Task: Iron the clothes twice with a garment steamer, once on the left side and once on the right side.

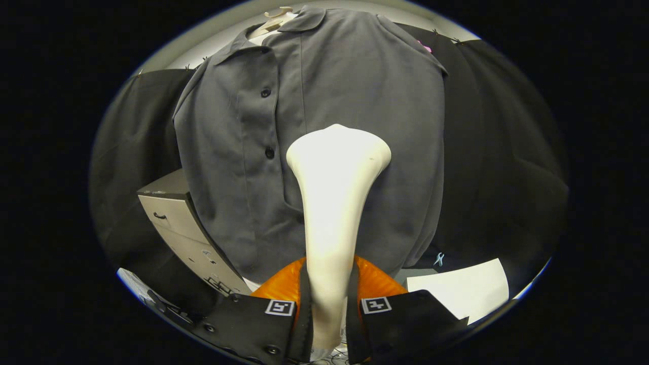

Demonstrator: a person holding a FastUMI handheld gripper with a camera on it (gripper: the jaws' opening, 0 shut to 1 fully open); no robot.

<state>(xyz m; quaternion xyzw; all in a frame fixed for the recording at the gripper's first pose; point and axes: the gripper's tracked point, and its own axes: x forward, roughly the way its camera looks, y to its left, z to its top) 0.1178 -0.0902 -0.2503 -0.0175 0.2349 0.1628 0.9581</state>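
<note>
Garment steamer stands upright between the jaws of the gripper, which are clenched on its slim handle so the wide head meets the cloth squarely. That head sits against the grey shirt, just right of the button placket. The shirt hangs on a hanger, letting the fabric fall flat for steaming.

Staged booth: black cloth walls, metal drawer cabinet
</note>
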